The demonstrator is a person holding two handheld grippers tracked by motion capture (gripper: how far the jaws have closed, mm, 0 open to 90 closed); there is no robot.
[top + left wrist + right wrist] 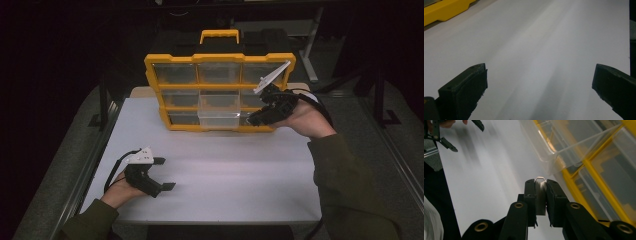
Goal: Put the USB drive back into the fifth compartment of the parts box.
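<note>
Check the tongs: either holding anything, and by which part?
Right tongs are shut on a small pale flat piece, pinched across its faces, its top edge poking out; what it is can't be told. Left tongs are open, empty.

Standing upright across the far middle of the white table (215, 170) and blocking passage there: yellow-framed drawer organizer (220, 92), one clear drawer (218, 118) jutting nearward from its bottom row. Lying open between near edge and organizer: bare tabletop, interrupted only at near left by the left gripper (165, 173).
</note>
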